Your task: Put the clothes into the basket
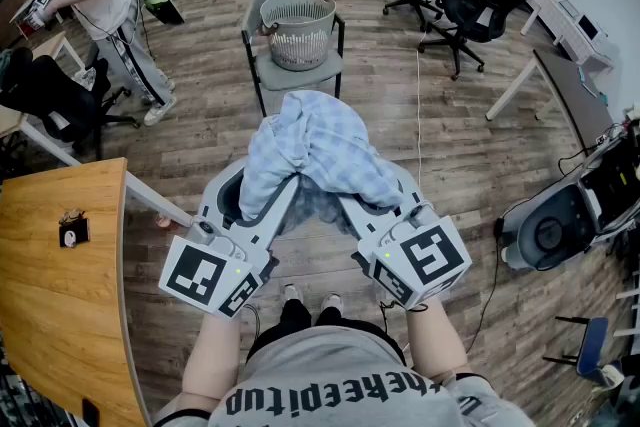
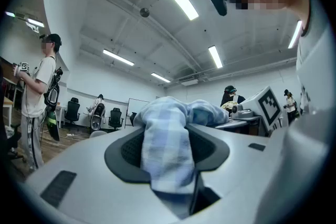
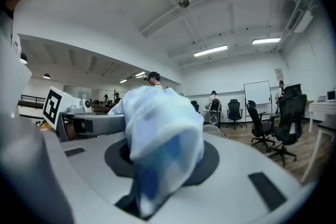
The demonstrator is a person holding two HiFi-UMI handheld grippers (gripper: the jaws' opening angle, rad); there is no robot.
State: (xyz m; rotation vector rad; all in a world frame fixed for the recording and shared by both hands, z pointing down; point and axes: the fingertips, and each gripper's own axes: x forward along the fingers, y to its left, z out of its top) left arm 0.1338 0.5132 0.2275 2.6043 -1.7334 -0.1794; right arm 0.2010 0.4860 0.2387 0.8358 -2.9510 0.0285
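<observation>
We hold the blue checked cloth (image 1: 315, 147), left gripper (image 1: 268, 183) and right gripper (image 1: 368, 183) fingers pinched on it, well short of the basket (image 1: 297, 30); dropping it in remains.

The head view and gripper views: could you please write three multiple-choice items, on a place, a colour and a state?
1. Where does the basket stand? A) on the wooden table B) on the floor C) on the grey chair
2. What colour is the cloth? A) light blue checked B) red C) black
3. How is the cloth held? A) by one gripper only B) by both grippers C) it lies free

C: it sits on the chair's seat. A: pale blue checks show. B: left gripper and right gripper each pinch cloth between their jaws.
</observation>
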